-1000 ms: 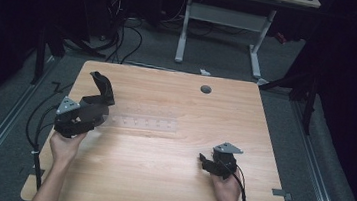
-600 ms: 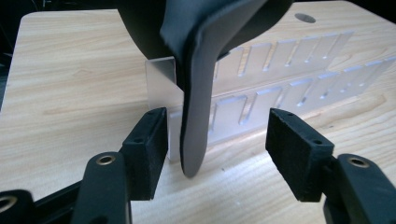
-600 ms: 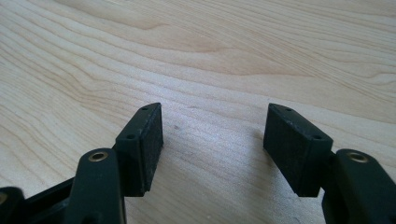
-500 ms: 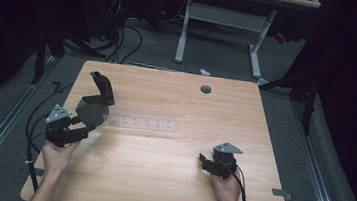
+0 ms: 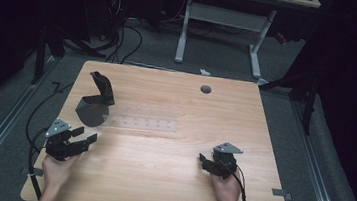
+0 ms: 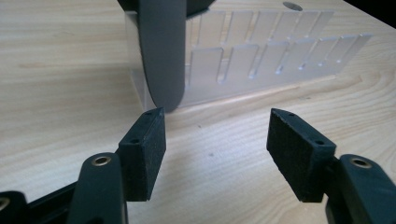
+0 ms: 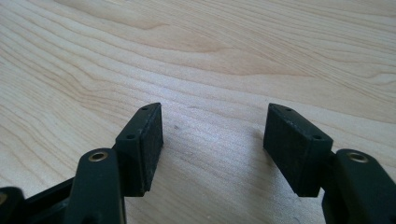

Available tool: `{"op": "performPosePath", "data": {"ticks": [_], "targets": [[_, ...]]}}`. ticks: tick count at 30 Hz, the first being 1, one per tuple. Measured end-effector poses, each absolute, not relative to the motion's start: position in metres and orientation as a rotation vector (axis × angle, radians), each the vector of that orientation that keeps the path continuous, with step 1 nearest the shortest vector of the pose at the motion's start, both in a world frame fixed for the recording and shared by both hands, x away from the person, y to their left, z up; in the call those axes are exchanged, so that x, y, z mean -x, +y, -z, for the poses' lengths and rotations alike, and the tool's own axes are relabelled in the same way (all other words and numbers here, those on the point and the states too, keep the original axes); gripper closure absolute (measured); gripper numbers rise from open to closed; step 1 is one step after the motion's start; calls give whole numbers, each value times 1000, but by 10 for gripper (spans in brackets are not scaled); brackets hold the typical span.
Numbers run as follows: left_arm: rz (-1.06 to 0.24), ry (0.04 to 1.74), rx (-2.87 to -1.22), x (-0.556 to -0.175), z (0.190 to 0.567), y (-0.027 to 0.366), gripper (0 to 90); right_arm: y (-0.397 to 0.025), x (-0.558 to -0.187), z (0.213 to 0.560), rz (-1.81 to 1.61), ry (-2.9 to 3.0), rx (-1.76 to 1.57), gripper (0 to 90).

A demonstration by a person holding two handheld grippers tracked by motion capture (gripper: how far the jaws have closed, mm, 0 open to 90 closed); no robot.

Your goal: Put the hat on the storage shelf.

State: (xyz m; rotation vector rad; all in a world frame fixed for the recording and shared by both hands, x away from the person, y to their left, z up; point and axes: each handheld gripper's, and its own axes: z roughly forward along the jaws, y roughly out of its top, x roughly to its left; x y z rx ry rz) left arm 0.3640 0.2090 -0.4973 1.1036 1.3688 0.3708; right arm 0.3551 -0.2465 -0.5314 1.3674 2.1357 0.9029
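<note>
left tool point(image 5: 84, 137) sits low at the near left of the counter point(image 5: 167, 185), held in the person's left hand point(image 5: 58, 168); its jaws stand apart with nothing between them. just beyond it, apart from it, is a dark stand point(image 5: 95, 103) with a round base and an upright arm leaning back. in the left gripper view the stand point(image 6: 161, 51) rises as a grey rounded bar just past the jaw on the left of that view, not touching it.

a clear plastic rack point(image 5: 141, 123) lies flat along the counter, one end against the stand's base (whether it tucks under the base i cannot tell). in the left gripper view the rack point(image 6: 261, 60) shows rows of slots and stands behind the grey bar.

right tool point(image 5: 205, 162) rests at the near right, in the right hand point(image 5: 227, 191), well apart from the rack. jaws apart, nothing between them; the right gripper view has bare wood grain between the pads point(image 7: 144, 144).

a small round hole point(image 5: 206, 89) sits toward the counter's far edge.
</note>
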Motion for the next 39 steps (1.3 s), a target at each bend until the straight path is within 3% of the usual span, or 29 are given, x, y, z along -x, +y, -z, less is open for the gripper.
{"op": "performPosePath", "data": {"ticks": [16, 39], "targets": [[-297, 1356, -1213, -351, 520, 173, 378, -246, -355, 531, -903, 2136, -1367, 379], [-343, 1355, -1339, -361, 543, 141, 376, -246, -355, 531, -903, 2136, -1368, 379]]}}
